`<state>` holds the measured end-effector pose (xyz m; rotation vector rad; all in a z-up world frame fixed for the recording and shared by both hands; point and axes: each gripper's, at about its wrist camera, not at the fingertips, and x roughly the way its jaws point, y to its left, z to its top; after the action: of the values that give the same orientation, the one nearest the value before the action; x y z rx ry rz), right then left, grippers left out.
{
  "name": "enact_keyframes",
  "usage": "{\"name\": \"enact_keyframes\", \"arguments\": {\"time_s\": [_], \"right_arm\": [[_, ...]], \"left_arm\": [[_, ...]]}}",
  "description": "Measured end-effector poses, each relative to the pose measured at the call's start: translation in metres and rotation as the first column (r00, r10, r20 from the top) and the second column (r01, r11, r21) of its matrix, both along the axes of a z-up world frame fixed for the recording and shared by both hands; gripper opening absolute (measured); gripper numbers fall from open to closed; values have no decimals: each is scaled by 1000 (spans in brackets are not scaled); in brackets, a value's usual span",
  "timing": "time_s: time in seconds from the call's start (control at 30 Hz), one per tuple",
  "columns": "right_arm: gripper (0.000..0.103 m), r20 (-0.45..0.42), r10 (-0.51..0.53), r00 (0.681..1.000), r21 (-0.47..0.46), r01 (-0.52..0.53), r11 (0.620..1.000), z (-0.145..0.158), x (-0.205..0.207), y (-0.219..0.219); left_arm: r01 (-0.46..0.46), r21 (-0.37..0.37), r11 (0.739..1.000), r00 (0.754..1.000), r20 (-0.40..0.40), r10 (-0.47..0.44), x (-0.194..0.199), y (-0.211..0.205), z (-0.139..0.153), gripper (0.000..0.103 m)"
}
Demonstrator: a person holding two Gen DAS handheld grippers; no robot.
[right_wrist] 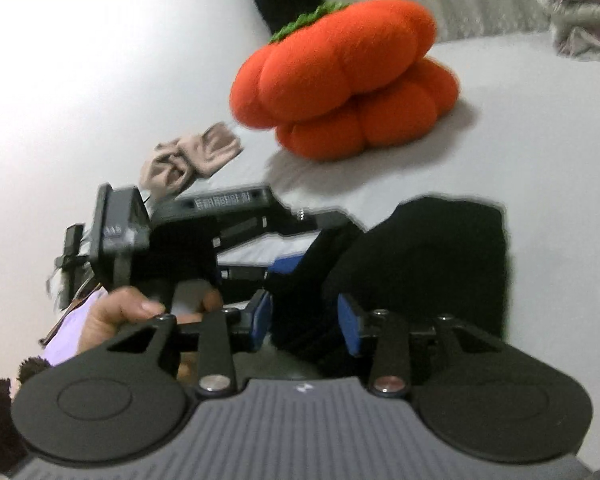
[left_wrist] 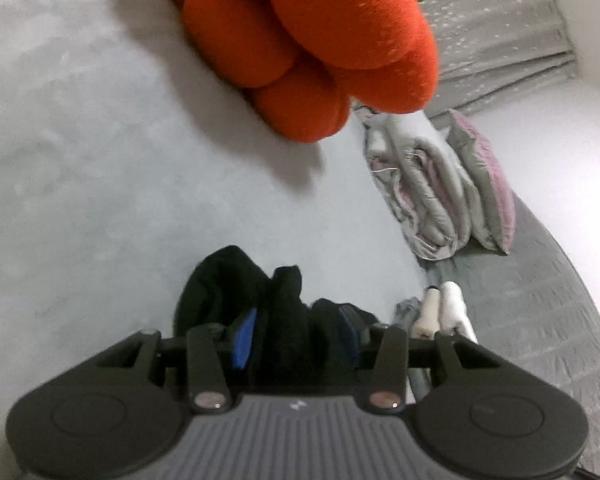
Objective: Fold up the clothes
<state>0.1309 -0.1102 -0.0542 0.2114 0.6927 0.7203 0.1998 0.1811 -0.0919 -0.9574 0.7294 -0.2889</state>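
Note:
A black garment (left_wrist: 256,292) is bunched between the blue pads of my left gripper (left_wrist: 296,336), which is shut on it just above the pale grey bed sheet (left_wrist: 80,200). In the right wrist view the same black garment (right_wrist: 420,256) lies on the sheet, and its near edge sits between the blue pads of my right gripper (right_wrist: 306,322), which is shut on it. The left gripper's body (right_wrist: 204,236) and the hand holding it show to the left, close beside my right gripper.
An orange pumpkin plush (left_wrist: 320,40) (right_wrist: 340,84) sits on the bed beyond the garment. A folded grey-pink quilt (left_wrist: 432,188) and pillow (left_wrist: 488,184) lie to the right, with rolled white socks (left_wrist: 444,312). A beige sock (right_wrist: 192,158) lies at the left.

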Motion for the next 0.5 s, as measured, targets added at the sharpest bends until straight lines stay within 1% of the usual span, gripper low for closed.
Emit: {"name": "enact_keyframes", "arguments": {"time_s": [0.07, 0.1, 0.17, 0.23, 0.3, 0.4, 0.43, 0.5], "right_arm": [[42, 30, -33, 999, -14, 34, 999, 4, 6, -6], [42, 46, -49, 998, -20, 50, 999, 7, 8, -9], [42, 74, -78, 994, -32, 80, 996, 10, 16, -14], [44, 92, -77, 993, -55, 82, 995, 9, 30, -10], [44, 123, -26, 992, -129, 42, 991, 10, 46, 4], [45, 157, 57, 986, -243, -18, 970, 12, 71, 24], [45, 145, 91, 985, -284, -46, 958, 12, 80, 32], [45, 80, 138, 987, -353, -102, 930, 9, 100, 45]], "left_arm": [[-16, 19, 1000, 1000, 25, 15, -4, -1, -1, 24], [-19, 32, 999, 999, 42, 18, -7, -2, 0, 10], [-11, 58, 998, 996, 84, 6, -14, -2, 5, 9], [-8, 65, 998, 994, 113, 0, -19, -2, 11, 9], [-8, 66, 998, 991, 131, 0, -23, -2, 16, 9], [-17, 91, 996, 994, 111, 7, -25, -3, 18, 9], [-16, 97, 995, 995, 100, 6, -25, -2, 17, 9], [-2, 96, 995, 997, 73, -5, -22, -1, 13, 9]]}}
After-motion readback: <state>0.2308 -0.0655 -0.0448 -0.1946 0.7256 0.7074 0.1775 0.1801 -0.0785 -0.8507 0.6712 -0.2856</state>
